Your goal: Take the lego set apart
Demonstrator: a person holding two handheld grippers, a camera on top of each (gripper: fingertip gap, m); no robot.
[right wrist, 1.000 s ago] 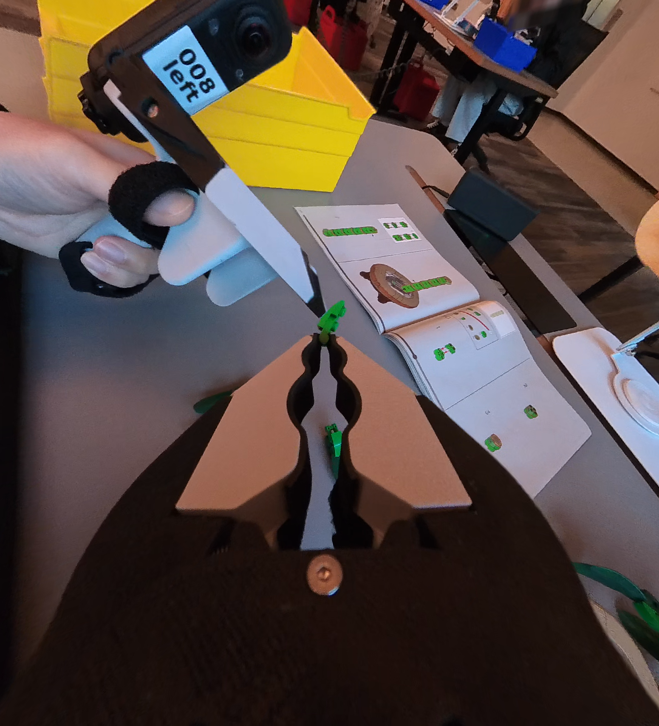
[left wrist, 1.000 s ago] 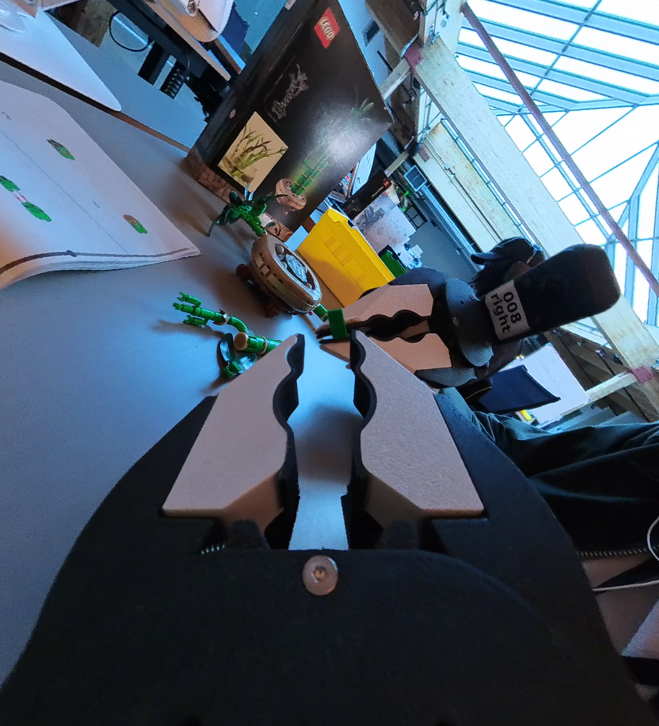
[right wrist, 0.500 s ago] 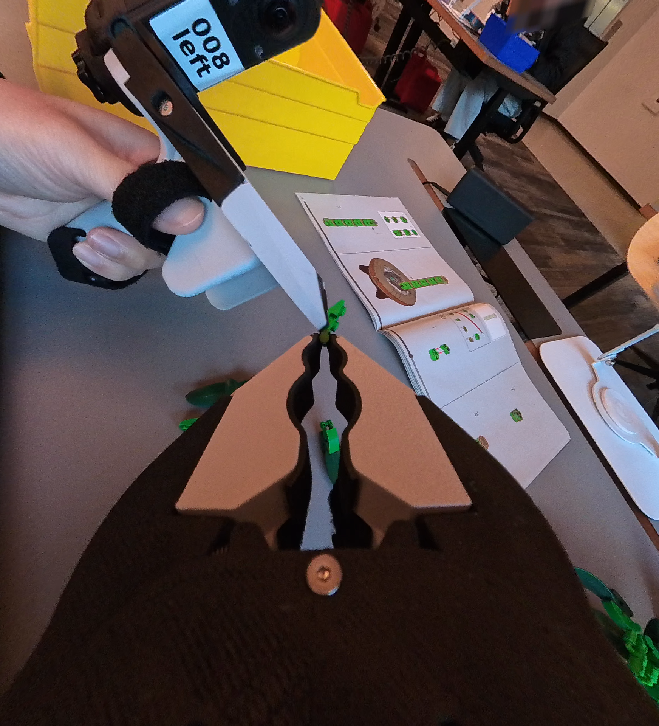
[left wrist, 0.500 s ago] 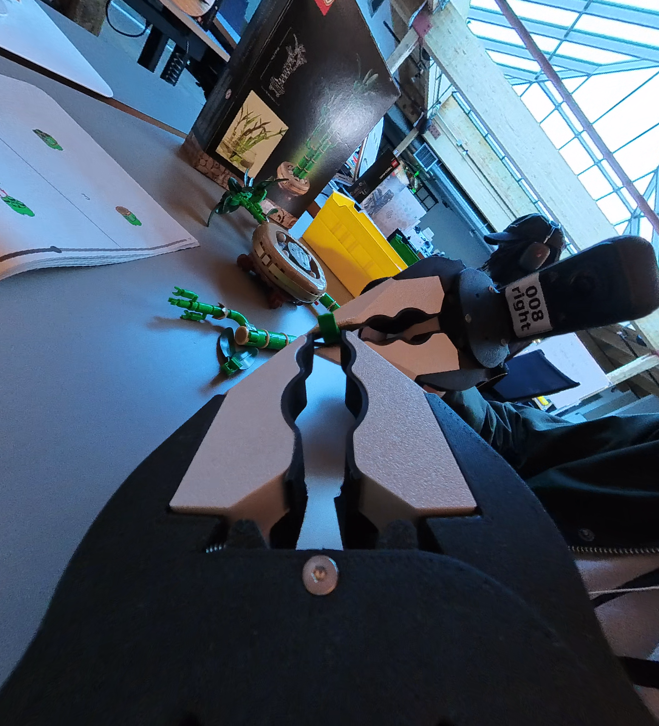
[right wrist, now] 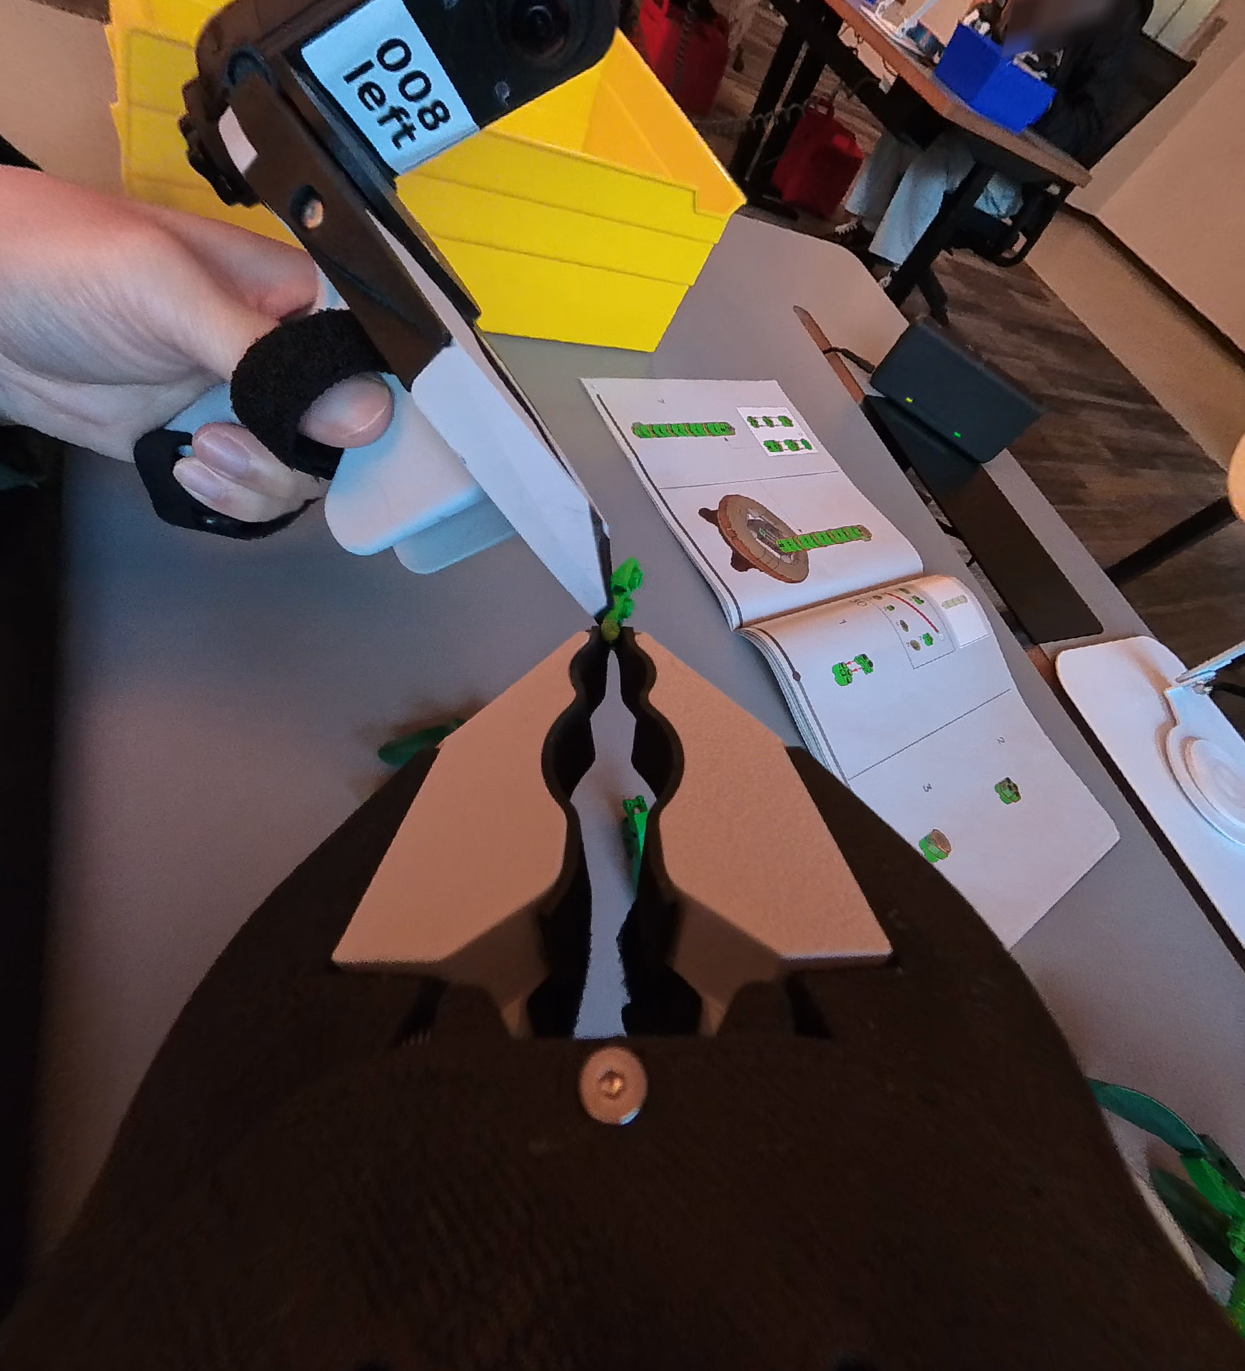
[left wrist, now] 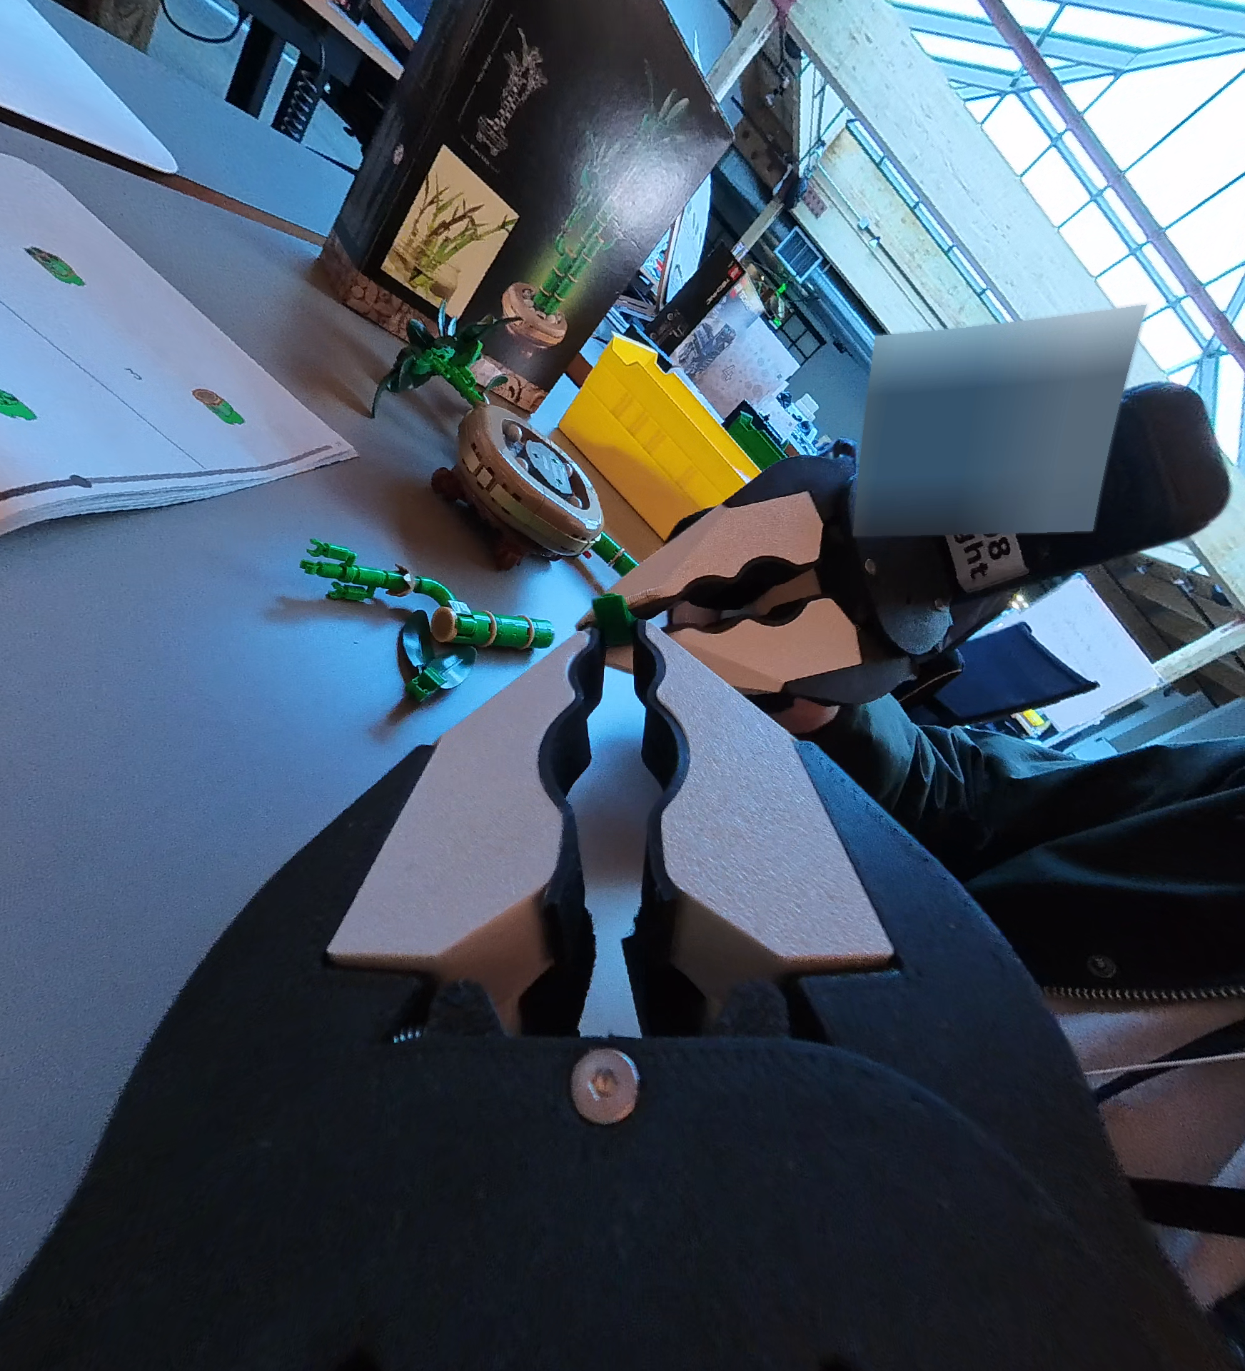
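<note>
Two claws meet frame-centre: right claw [right wrist: 613, 639] clamps small green stem piece [right wrist: 621, 597]; left claw [left wrist: 613, 644] pinches its other end, prob. to pull apart.

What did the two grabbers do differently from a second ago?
The left gripper has moved in and narrowed its fingers around the small green piece that the right gripper pinches at its tips; a second ago it was a little apart from it. The right gripper stayed shut on the piece, and the bamboo stalk and round base lie where they were.
</note>
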